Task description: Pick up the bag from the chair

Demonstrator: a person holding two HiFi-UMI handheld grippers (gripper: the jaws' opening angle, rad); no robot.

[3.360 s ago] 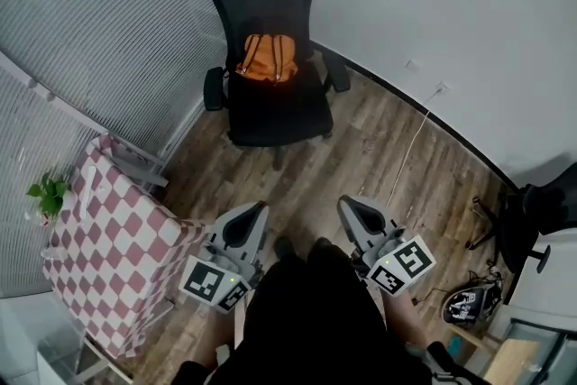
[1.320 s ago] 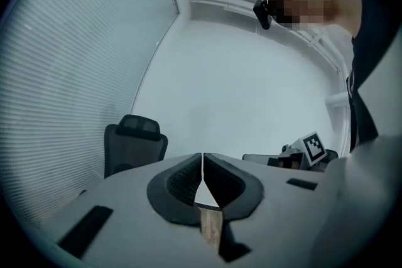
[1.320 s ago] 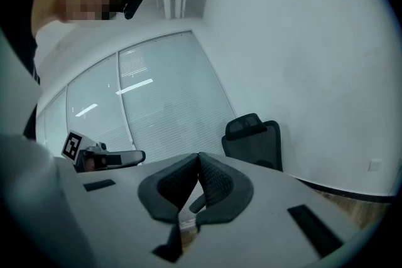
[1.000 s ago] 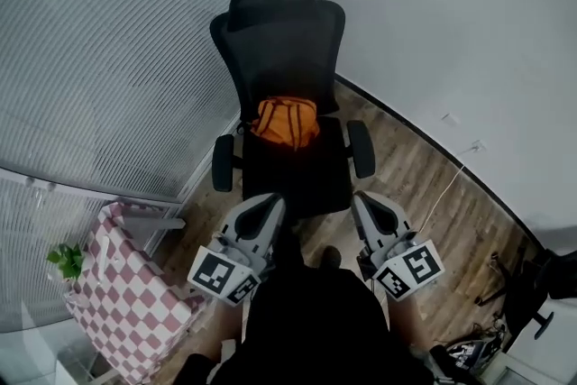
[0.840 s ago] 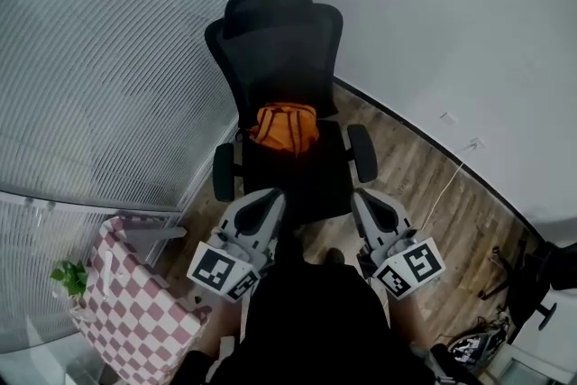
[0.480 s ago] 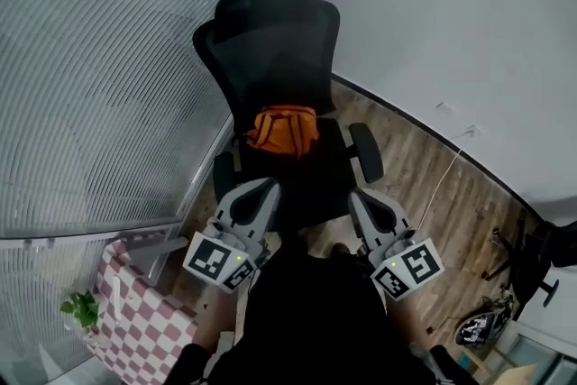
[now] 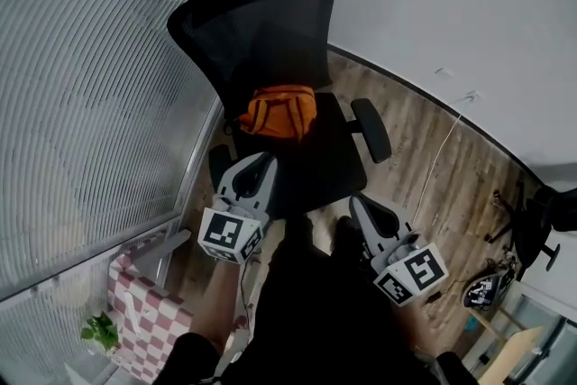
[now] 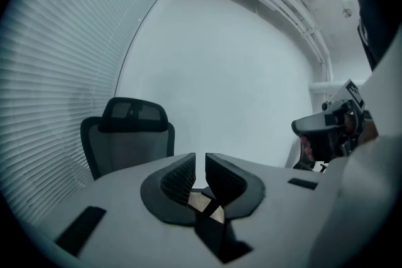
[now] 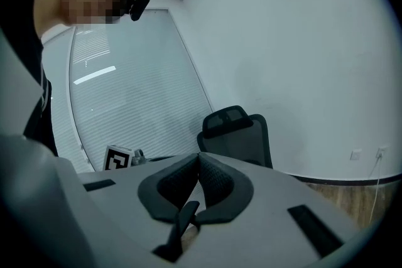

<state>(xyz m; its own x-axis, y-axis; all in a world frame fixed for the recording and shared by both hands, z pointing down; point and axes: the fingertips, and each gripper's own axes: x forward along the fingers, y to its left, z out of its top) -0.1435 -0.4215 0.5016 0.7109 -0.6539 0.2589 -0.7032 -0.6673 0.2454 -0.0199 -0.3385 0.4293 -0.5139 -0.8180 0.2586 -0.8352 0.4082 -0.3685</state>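
Note:
An orange bag (image 7: 279, 111) lies at the back of the seat of a black office chair (image 7: 317, 160), against its mesh backrest. My left gripper (image 7: 262, 163) hovers over the seat's front left corner, short of the bag, its jaws shut on nothing. My right gripper (image 7: 360, 204) hangs lower and further back, off the seat's front right corner, also shut and empty. The left gripper view shows the left gripper (image 8: 200, 159) with the chair's backrest (image 8: 129, 135) beyond it; the bag is hidden there. In the right gripper view the right gripper (image 9: 198, 157) points at the chair (image 9: 237, 135).
Window blinds (image 7: 81, 104) line the left side and a white wall (image 7: 451, 4) runs behind the chair. A red-checked table (image 7: 135, 307) with a small plant (image 7: 99, 331) stands at lower left. A cable (image 7: 440, 160) crosses the wood floor; another chair base (image 7: 532, 221) is at right.
The chair and bag have come closer as the person walked up. The left gripper has moved forward to the seat's front left corner; the right one trails. Both stay shut.

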